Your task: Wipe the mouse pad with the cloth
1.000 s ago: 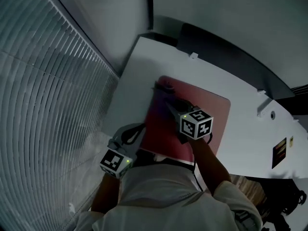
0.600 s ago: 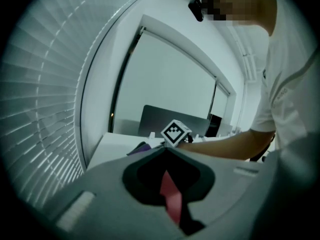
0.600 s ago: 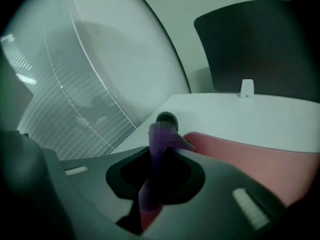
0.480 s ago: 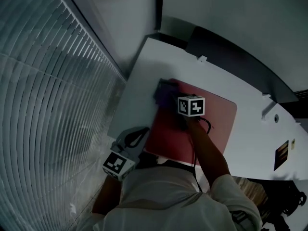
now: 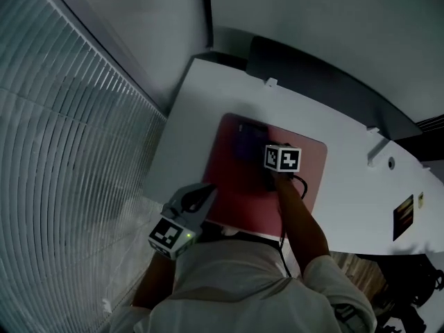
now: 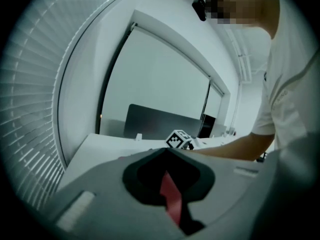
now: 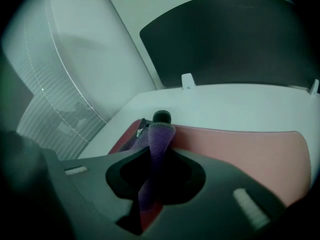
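Observation:
The red mouse pad lies on the white table. In the head view my right gripper is over the pad's far half, shut on the purple cloth, which lies pressed on the pad. The right gripper view shows the cloth pinched between the jaws of my right gripper, with the pad stretching away to the right. My left gripper sits at the pad's near left edge. In its own view my left gripper is shut on a strip of the red pad.
A dark partition runs along the table's far side. Window blinds fill the left. A small white clip stands at the table's far edge. The person's arm reaches over the pad's near right part.
My right gripper has slid the cloth away from the pad's far left corner, toward the middle of the pad. The left gripper has stayed on the pad's near left edge.

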